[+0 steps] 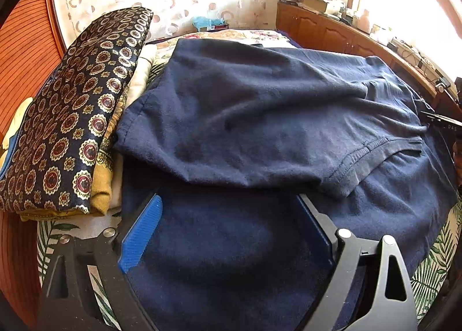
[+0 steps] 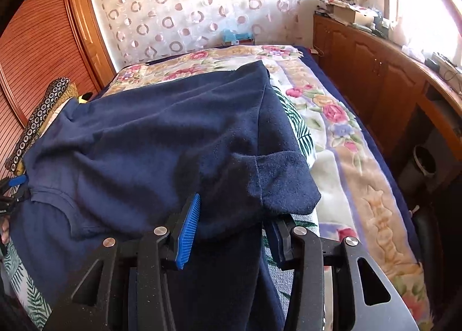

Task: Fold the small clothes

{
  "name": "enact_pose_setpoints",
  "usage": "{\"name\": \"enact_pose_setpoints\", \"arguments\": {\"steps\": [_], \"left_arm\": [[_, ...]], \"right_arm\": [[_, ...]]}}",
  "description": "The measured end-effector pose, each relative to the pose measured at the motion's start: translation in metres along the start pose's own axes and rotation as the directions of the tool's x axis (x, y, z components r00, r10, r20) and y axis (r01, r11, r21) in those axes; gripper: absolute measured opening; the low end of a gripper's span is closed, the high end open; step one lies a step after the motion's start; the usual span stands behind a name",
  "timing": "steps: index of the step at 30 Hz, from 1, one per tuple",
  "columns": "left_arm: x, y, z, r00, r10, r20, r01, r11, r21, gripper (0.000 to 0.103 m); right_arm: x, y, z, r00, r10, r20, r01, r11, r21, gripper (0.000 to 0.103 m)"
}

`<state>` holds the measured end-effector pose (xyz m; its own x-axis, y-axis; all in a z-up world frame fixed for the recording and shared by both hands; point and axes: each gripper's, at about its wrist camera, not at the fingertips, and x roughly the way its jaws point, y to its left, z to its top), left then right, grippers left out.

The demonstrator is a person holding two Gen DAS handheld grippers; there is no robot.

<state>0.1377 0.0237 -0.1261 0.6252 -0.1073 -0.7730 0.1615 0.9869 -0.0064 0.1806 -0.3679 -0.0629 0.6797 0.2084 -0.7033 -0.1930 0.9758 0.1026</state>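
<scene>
- While the navy shirt (image 1: 245, 117) lies spread over the bed (image 2: 361, 163), it fills the middle of both views, its upper part doubled over the lower part.
- In the left wrist view the collar seam shows at right centre, and the folded edge runs across the frame just above the fingers.
- The left hand-held gripper (image 1: 228, 230) stands wide at the bottom of its view; its 2 blue pads sit apart over flat navy cloth and do not press on it.
- The right hand-held gripper (image 2: 231, 230) sits at the bottom centre of its own view, jaws about half apart; cloth of the shirt, just below the sleeve cuff, lies between them, and I cannot tell whether the pads pinch it.
- A stack of folded clothes (image 1: 75, 117), topped by a dark piece with round gold medallions, rests at the left of the left wrist view, touching the shirt's edge.
- Wooden cabinets (image 2: 375, 76) run along the right side, and a curtain with ring patterns (image 2: 187, 7) hangs at the top centre.
</scene>
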Motion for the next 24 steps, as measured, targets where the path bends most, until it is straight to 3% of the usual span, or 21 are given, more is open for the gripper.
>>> {"name": "enact_pose_setpoints", "arguments": {"steps": [11, 14, 18, 22, 24], "left_arm": [[-0.008, 0.028, 0.007, 0.995, -0.086, 0.054, 0.095, 0.976, -0.197, 0.091], [-0.007, 0.034, 0.011, 0.995, -0.078, 0.060, 0.090, 0.968, -0.232, 0.081], [-0.005, 0.043, 0.015, 0.996, -0.067, 0.067, 0.082, 0.960, -0.269, 0.055], [0.000, 0.043, 0.014, 0.998, -0.018, 0.058, 0.032, 0.967, -0.253, 0.048], [0.001, 0.041, 0.015, 0.998, -0.012, 0.057, 0.026, 0.970, -0.242, 0.048]], "right_arm": [[-0.003, -0.008, -0.001, 0.999, 0.042, 0.010, -0.042, 0.999, 0.035, 0.046], [-0.003, -0.007, -0.001, 0.999, 0.038, 0.010, -0.038, 0.999, 0.033, 0.046], [-0.002, -0.006, -0.002, 0.999, 0.032, 0.009, -0.032, 0.999, 0.028, 0.046], [-0.003, -0.006, -0.002, 0.999, 0.038, 0.010, -0.039, 0.999, 0.031, 0.046], [-0.003, -0.009, -0.001, 0.999, 0.045, 0.013, -0.046, 0.998, 0.050, 0.027]]}}
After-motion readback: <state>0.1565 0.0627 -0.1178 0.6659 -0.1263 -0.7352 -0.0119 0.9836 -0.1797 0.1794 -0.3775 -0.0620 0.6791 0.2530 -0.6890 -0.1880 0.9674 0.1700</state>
